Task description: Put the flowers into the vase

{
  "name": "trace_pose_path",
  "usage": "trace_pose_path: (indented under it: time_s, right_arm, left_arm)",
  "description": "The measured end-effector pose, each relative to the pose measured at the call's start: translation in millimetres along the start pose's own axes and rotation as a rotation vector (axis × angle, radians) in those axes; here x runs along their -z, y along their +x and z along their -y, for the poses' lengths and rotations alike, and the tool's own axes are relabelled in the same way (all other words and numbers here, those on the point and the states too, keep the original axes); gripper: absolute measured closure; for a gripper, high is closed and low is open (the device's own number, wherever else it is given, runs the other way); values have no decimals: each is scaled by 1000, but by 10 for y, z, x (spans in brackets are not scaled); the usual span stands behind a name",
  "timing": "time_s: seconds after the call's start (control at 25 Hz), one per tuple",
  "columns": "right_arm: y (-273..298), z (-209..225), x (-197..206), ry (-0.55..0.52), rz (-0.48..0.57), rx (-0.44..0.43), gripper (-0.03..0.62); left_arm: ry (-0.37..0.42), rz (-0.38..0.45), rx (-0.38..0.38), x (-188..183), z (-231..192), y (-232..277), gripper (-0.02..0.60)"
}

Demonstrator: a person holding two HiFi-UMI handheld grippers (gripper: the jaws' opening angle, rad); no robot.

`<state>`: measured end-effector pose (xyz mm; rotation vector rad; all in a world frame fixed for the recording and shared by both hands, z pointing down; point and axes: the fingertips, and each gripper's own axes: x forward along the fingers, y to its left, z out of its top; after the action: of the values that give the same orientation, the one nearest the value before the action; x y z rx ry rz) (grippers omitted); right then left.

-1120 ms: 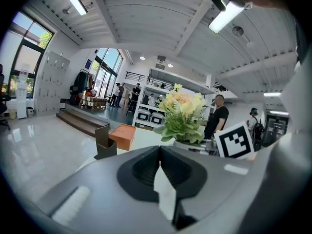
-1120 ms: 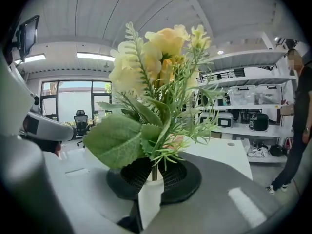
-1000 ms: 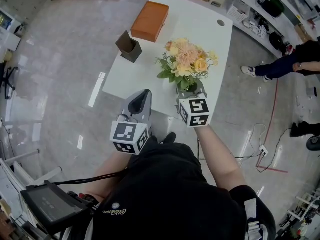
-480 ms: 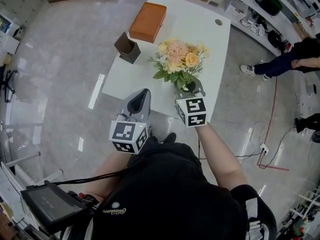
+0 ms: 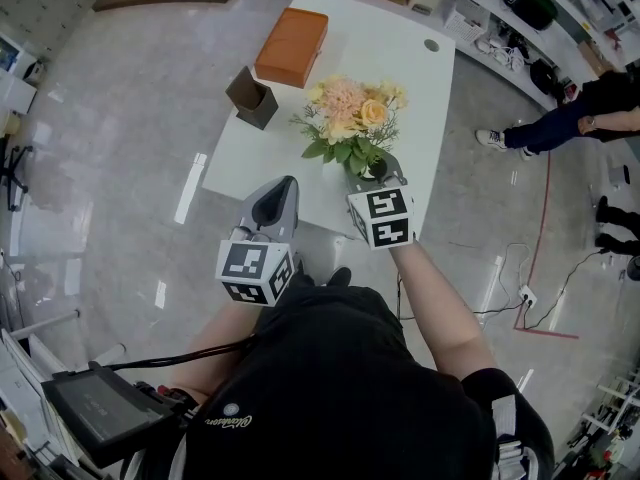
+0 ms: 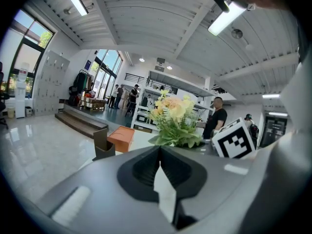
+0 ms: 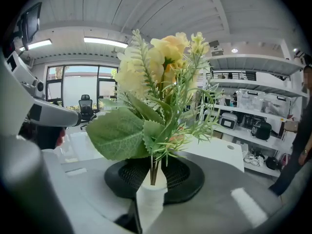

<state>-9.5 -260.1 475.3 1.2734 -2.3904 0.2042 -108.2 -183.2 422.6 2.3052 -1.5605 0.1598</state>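
Meanwhile, right gripper point(image 7: 155, 168), jaws just eased wider, pinches yellow-and-peach artificial flowers point(image 7: 156, 77) by their stems; left gripper point(image 6: 160, 152) hovers, jaws together, empty.

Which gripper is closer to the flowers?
Right. The right gripper, jaws just opened slightly, holds the flowers by their stems; the left gripper, shut and empty, sits apart to their left.

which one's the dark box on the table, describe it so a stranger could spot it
Find the white table; an orange box lies near its far left corner. Just nearer than that, by the left edge, stands the dark box. It is the only dark brown, open-topped thing there, and smaller than the orange box.
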Motion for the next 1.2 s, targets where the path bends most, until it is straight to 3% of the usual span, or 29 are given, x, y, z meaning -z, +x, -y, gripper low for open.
trace_pose_path:
  time_s: [1.2]
  right_arm:
    - [-183,19,95,-38,-97,8,467]
  left_arm:
    - [24,33,37,-59,228,-64,574]
